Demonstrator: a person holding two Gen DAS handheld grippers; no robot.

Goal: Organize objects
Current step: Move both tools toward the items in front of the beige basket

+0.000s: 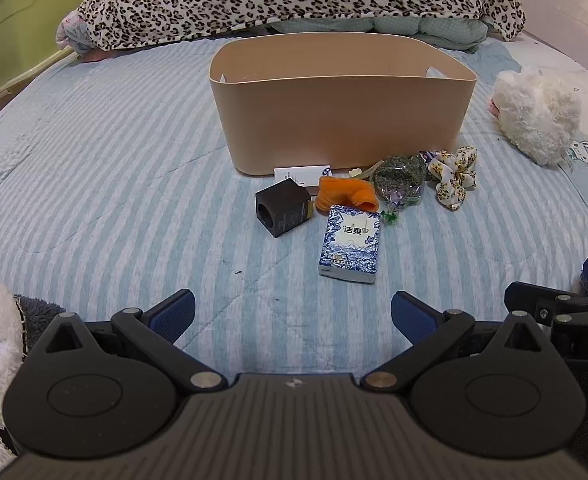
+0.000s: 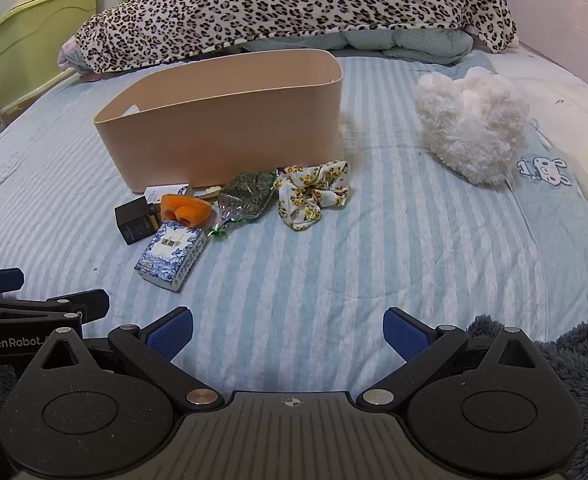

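Both grippers, left gripper (image 1: 292, 314) and right gripper (image 2: 288, 330), sit wide open and empty above the striped bedspread (image 1: 114, 200). Basically nothing's sorted yet: tissue pack (image 1: 351, 242), black box (image 1: 282, 208), orange cloth (image 1: 345, 196), herb bag (image 1: 399, 180) and scrunchie (image 2: 313, 194) all lie outside, just beside the beige bin (image 1: 341, 120).

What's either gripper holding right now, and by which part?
Nothing. The left gripper and right gripper both have open jaws with only the bedsheet between them. The tissue pack and other items lie untouched by the bin.
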